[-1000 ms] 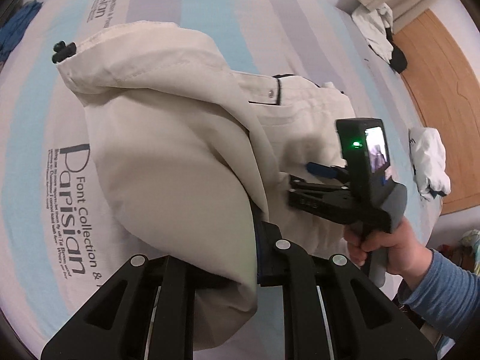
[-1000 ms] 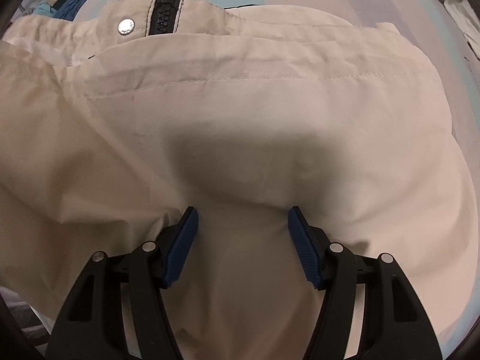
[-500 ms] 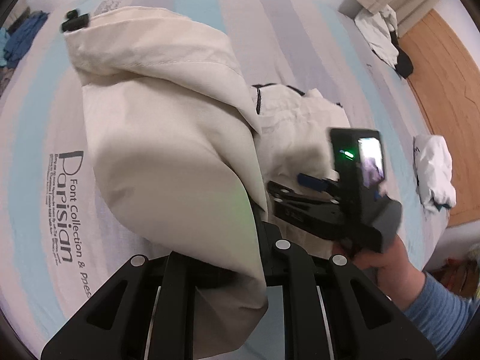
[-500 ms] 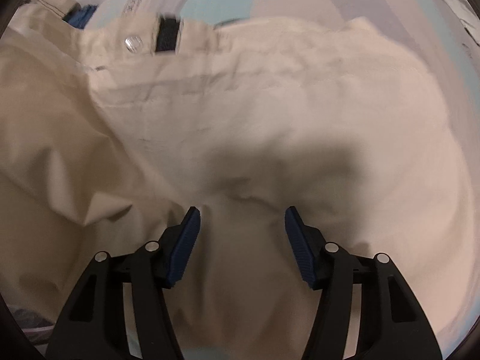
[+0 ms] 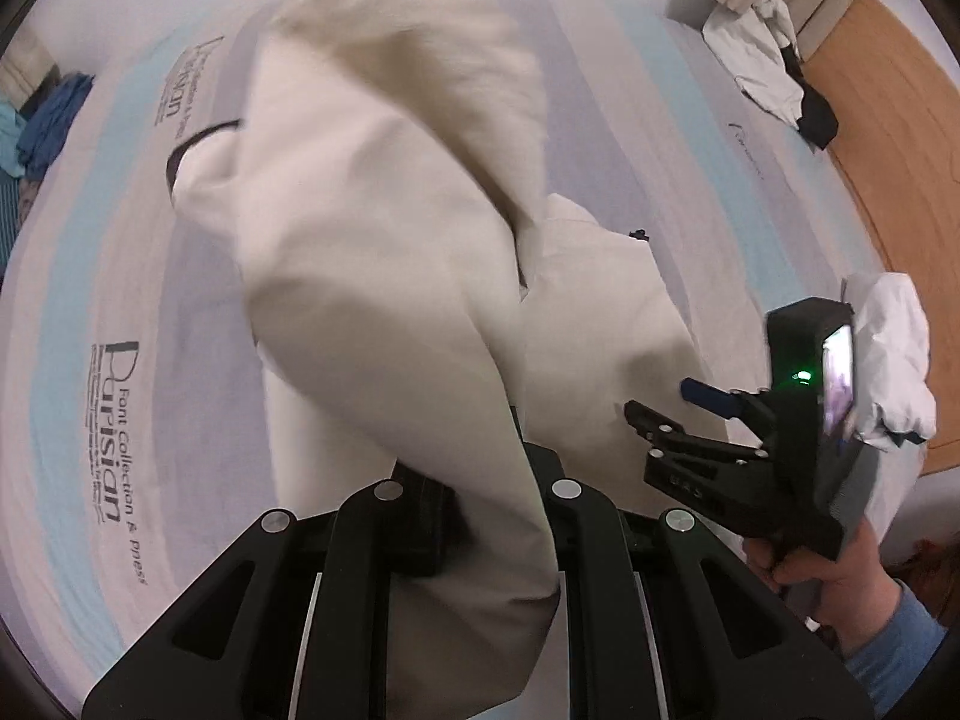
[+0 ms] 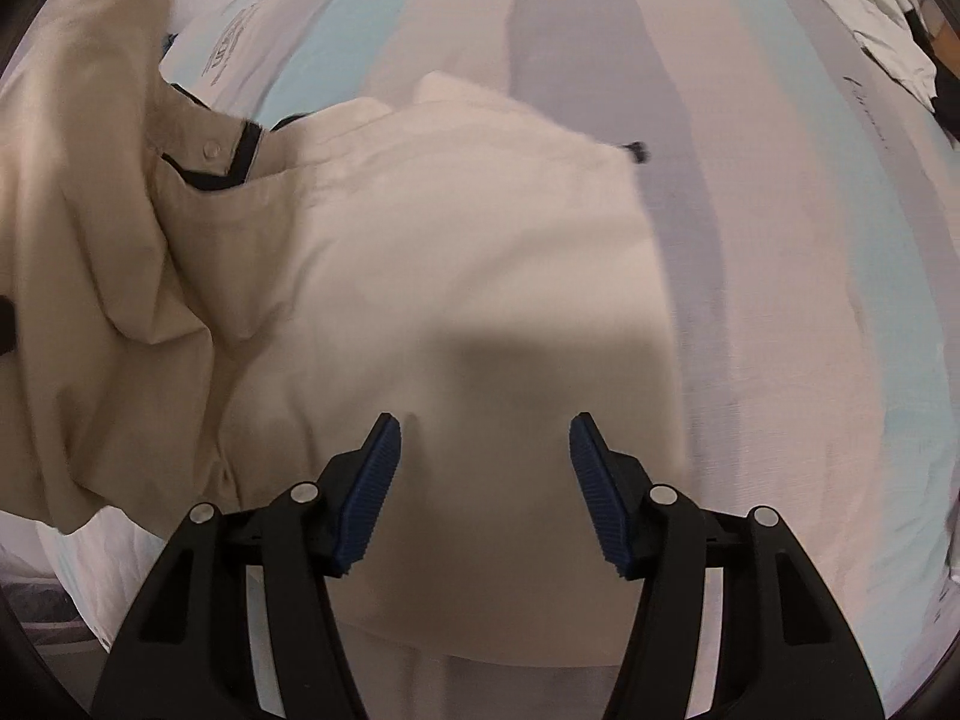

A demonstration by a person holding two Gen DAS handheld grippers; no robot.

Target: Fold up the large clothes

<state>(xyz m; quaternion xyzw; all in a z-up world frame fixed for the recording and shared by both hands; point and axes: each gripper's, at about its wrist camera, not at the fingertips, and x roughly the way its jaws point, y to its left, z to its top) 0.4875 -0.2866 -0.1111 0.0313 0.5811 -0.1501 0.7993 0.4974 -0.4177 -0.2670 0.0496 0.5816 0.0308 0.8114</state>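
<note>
Two grippers are at work on one cream jacket [image 5: 384,276], which lies partly on the striped bed sheet [image 5: 120,276] and partly hangs in the air. My left gripper [image 5: 480,498] is clamped on a thick fold of the jacket; the cloth drapes over both fingers and hides the pads, with the raised part blurred toward the top of the left wrist view. My right gripper [image 6: 480,480] stands with its jaws apart. The blue pads [image 6: 375,480] show bare on both sides, and I judge that nothing is gripped between them, though whether the fingertips graze the cloth beneath I cannot tell. The flatter half of the jacket, with its snap and dark zipper [image 6: 240,156], lies under and ahead of this gripper.

Judgement on the step: the held part is being carried over the rest. To do it well, I would keep the left clamp firm until the fold lands square on the lower layer. The right gripper should pin or take the near edge so the base does not drag across the sheet. Risk noted: loose fabric bunching beneath the fold.
</note>
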